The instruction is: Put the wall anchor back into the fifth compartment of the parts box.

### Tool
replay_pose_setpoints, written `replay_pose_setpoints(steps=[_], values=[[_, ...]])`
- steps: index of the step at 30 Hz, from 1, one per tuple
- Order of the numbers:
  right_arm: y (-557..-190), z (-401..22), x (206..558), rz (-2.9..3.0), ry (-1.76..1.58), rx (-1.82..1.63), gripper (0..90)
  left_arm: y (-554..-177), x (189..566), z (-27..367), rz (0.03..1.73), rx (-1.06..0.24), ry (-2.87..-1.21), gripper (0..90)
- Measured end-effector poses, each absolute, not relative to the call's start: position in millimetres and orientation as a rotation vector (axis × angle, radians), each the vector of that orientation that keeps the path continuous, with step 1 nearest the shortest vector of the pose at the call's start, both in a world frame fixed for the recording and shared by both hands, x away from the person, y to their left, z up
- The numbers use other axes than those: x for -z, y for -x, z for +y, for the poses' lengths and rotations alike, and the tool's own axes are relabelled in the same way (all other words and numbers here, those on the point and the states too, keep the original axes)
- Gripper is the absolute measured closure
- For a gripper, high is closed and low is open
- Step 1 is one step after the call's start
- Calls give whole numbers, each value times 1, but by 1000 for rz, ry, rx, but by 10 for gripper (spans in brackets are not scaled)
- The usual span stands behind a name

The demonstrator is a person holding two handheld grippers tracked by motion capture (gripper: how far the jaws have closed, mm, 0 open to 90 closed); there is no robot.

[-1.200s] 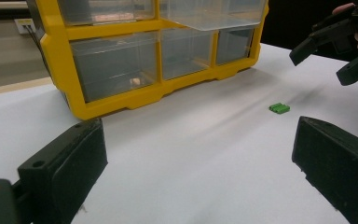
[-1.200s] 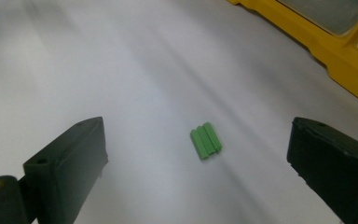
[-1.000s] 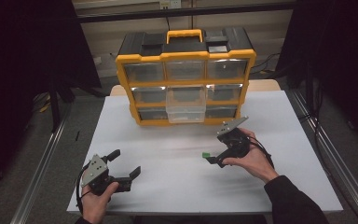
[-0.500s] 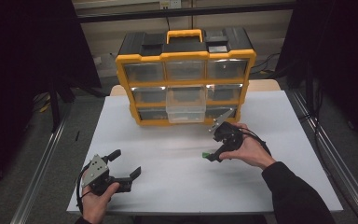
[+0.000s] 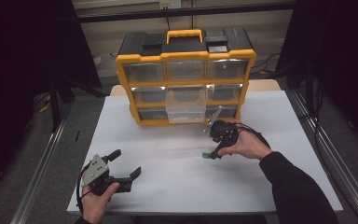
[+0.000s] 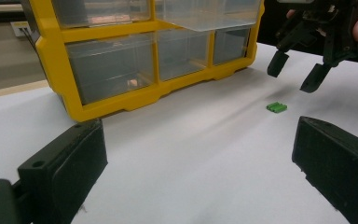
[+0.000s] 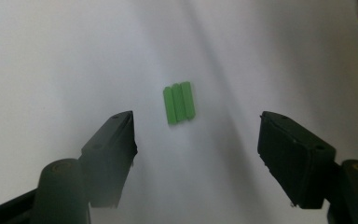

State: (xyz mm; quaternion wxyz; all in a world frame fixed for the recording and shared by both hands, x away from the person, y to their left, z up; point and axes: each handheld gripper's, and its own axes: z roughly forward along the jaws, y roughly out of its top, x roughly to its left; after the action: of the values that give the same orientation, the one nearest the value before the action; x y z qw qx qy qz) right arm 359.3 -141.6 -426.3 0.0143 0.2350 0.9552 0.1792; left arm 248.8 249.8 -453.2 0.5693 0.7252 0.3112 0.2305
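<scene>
Right gripper (image 5: 213, 150) hung just above the white counter (image 5: 279, 186) with its jaws spread wide and empty, tips angled down. Between and a little ahead of them in the right gripper view lay the small green ribbed block (image 7: 179, 102), flat on the counter and touching neither jaw; its long axis ran roughly along the gripper's reach, so the jaws stood to either side of its long faces. A straight descent looked enough to bracket it. The right hand (image 5: 242, 142) was much the nearer; the left gripper (image 5: 127, 171) rested well apart at the near left of the counter, jaws also open and holding nothing. Behind the block stood the yellow drawer organizer (image 5: 186, 77), its clear middle drawer (image 5: 185, 105) pulled out toward the person. That drawer appeared empty; a bottom drawer in the left gripper view held something small I could not make out.
</scene>
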Motion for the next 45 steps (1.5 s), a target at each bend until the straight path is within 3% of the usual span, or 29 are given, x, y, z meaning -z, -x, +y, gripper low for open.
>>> replay_pose_setpoints(steps=[23, 45], values=[[-373, -133, 438, 3036, -687, -513, 590, -249, 453, 250, 730, -538, -1699, 30], [-375, -128, 448, 3037, -655, -548, 668, -249, 453, 251, 735, -535, -1704, 30]])
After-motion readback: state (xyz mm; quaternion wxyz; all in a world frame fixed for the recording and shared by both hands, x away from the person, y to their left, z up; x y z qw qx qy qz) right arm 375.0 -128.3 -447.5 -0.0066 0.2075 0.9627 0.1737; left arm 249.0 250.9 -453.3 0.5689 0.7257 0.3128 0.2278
